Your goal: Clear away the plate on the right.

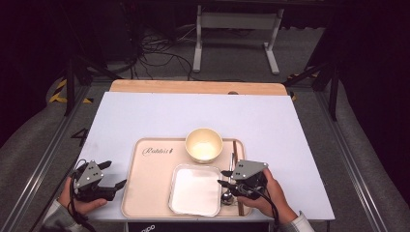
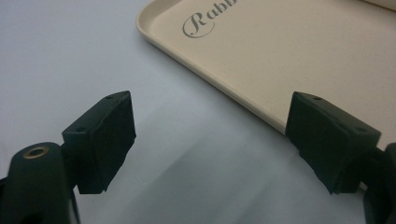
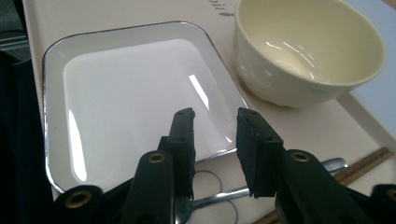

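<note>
1. Right gripper [image 3: 215,140]: jaws part-open, nothing between; spoon [image 3: 219,196] lies below them on the tray [image 1: 150,193], beside the plate [image 3: 135,107].
2. Left gripper [image 2: 210,140]: open, idle over the counter [image 2: 70,56].
3. Advice: lift straight clear; avoid nudging the spoon.

Spoon [image 3: 219,198] bowl hidden behind right tool's jaws

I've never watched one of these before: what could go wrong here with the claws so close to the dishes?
The right claw hangs open just over the spoon, by the white plate's edge; dipping could knock either. The bowl sits close beside the plate, so a sideways swing might bump it. The left claw, open beside the tray, could nudge its rim.
</note>
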Tool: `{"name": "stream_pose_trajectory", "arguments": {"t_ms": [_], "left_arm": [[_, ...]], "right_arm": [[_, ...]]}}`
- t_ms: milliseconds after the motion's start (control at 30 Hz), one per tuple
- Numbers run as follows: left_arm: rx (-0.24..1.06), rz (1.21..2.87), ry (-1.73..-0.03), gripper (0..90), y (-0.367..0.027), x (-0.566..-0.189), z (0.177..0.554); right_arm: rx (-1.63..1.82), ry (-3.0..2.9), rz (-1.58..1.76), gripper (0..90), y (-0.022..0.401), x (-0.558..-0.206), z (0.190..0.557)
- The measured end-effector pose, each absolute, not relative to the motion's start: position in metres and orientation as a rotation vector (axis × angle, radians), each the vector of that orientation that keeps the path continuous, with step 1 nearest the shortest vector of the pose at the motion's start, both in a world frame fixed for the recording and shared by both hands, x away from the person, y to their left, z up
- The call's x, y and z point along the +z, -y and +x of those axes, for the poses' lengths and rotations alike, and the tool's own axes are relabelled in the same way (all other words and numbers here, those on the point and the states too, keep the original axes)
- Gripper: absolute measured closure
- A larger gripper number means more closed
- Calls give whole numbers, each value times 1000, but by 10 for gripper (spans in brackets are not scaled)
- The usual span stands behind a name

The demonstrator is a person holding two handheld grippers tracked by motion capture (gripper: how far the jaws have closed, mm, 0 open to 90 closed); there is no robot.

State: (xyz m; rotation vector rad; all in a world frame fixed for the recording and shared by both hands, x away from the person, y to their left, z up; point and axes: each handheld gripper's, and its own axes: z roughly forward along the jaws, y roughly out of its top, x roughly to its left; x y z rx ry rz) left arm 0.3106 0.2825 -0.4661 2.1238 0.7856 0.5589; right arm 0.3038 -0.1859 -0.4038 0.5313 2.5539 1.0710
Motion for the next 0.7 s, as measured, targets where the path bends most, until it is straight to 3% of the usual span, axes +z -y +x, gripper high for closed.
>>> {"name": "stream_pose_trajectory", "arguments": {"t_ms": [367, 700], "left_arm": [[559, 2124, -786, 168, -282, -466, 311], [560, 2126, -784, 169, -282, -466, 311]], "right_arm": [[1072, -2412, 616, 546, 209, -396, 310], [1015, -2295, 707, 335, 232, -395, 317]]}}
